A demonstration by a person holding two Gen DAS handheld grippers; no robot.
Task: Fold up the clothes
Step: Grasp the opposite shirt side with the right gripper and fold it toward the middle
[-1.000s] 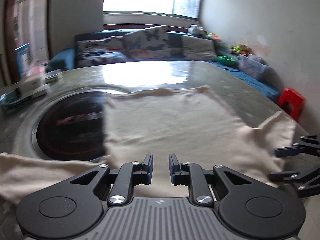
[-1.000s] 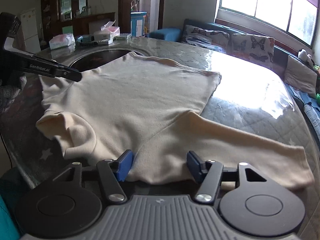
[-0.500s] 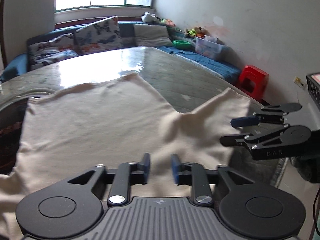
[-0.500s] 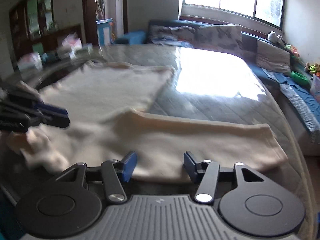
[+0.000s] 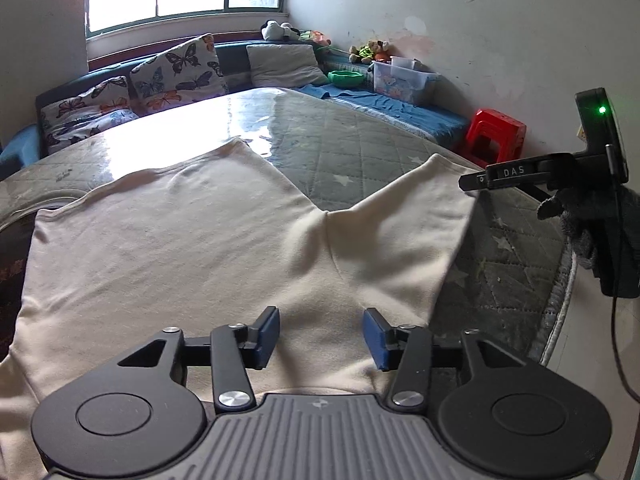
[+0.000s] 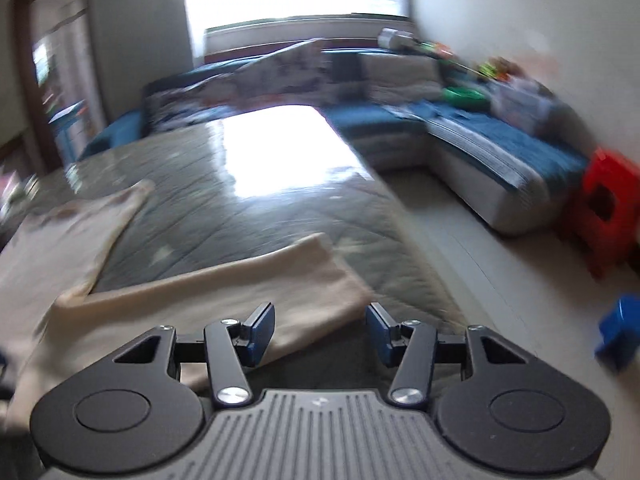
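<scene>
A cream long-sleeved shirt [image 5: 180, 248] lies flat on the quilted grey-green table cover [image 5: 380, 148]. Its sleeve [image 5: 408, 232] reaches toward the table's right edge. My left gripper [image 5: 320, 332] hovers over the shirt where sleeve meets body; its jaws are opening, with nothing pressed between them. In the left wrist view a gloved hand holds the right gripper's finger [image 5: 512, 172] just past the cuff. The right wrist view is blurred. There my right gripper [image 6: 320, 332] hangs over the sleeve's [image 6: 240, 292] cuff end, its jaws closing with the cloth below them, not pinched.
The table's rim [image 5: 560, 312] curves close on the right, with floor beyond. A red stool [image 5: 496, 132], a blue sofa with butterfly cushions [image 5: 172, 72], a clear plastic box [image 5: 404, 80] and a green bowl [image 5: 346, 77] stand behind. A blue object [image 6: 620, 332] sits on the floor.
The left view swung right, from the dark round inset to the sleeve, and its jaws widened. My right gripper slid along the sleeve to the cuff end, jaws slightly narrower.
</scene>
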